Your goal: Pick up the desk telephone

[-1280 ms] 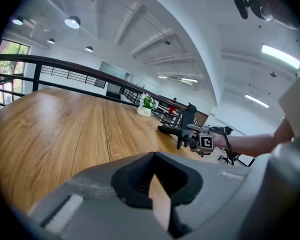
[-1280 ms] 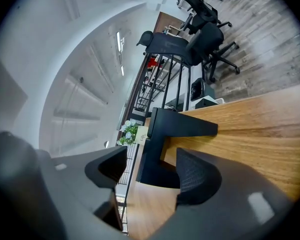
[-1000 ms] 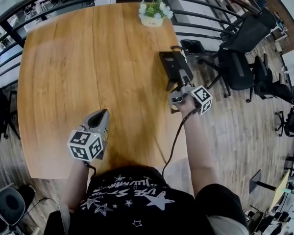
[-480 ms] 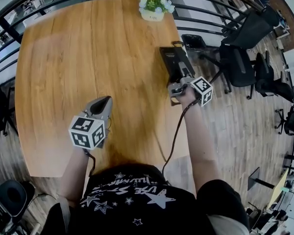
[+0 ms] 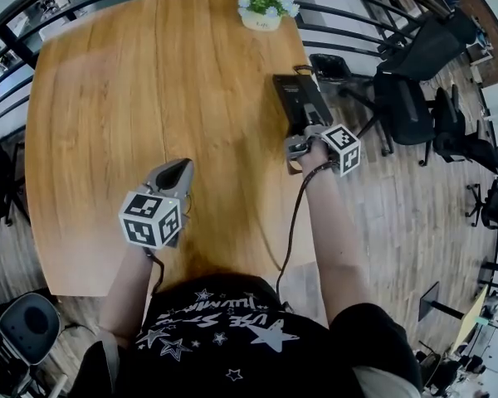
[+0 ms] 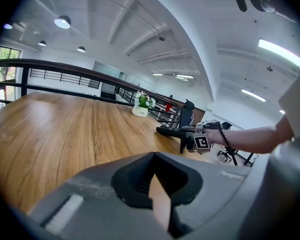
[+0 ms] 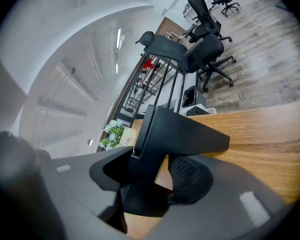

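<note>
We held the right gripper point(image 5: 304, 136) at the near end of the desk telephone point(image 5: 298, 100), which lay by the right edge of the wooden table point(image 5: 133, 89), short of the small flower pot point(image 5: 264, 11). Its jaws were closing with the telephone's end between them, one pad not yet touching. Our left gripper point(image 5: 176, 169) hovered over bare wood well apart, fingers together and empty.

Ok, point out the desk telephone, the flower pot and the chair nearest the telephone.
desk telephone point(image 5: 300, 99): head view, middle of its body.
flower pot point(image 5: 261, 23): head view, white pot front.
chair point(image 5: 402, 113): head view, its black upholstery.
</note>
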A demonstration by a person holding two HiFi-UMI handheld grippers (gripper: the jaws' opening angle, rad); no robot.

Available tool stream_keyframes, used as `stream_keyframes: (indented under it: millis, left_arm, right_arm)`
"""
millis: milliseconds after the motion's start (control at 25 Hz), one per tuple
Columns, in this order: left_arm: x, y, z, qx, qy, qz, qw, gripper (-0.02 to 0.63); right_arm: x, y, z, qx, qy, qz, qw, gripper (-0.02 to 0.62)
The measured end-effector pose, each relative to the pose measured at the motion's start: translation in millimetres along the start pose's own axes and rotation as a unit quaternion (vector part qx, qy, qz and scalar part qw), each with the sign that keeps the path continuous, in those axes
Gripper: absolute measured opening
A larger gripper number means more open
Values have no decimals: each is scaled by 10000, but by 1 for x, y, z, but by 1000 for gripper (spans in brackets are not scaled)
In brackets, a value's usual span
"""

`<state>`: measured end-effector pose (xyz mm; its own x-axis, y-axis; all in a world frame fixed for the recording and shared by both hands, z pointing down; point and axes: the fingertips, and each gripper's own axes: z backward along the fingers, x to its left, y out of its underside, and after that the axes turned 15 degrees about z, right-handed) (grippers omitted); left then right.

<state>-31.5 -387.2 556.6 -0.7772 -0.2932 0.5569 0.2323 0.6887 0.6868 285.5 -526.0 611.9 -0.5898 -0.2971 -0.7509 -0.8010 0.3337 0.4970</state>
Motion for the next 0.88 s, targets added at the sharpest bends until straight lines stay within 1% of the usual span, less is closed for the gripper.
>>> stream_keyframes:
  millis: [160, 320, 360, 480, 680, 880]
  left_arm:
    - [3, 2, 4, 2, -7, 43, 10000, 2]
    - [4, 3, 9, -29, -14, 76, 10000, 2]
    - [4, 3, 11, -32, -11, 81, 10000, 2]
    - [5, 2, 16, -59, -12, 102, 9999, 2]
    - [-6, 0, 26, -162, 33, 81, 9998, 2]
    - [-26, 0, 40, -296, 107, -39, 9995, 2]
  right_arm:
    - [3, -1, 1, 38, -74, 168, 9998, 207]
    - [8, -6, 10, 113, -227, 608, 9978, 204]
    - [10, -8, 13, 100, -299, 573, 9979, 204]
    - [18, -11, 26, 9, -590, 245, 9980, 204]
    - [32, -11, 53, -1, -949, 83, 9955, 204]
    - [45, 5, 84, 123, -1173, 12, 9930, 202]
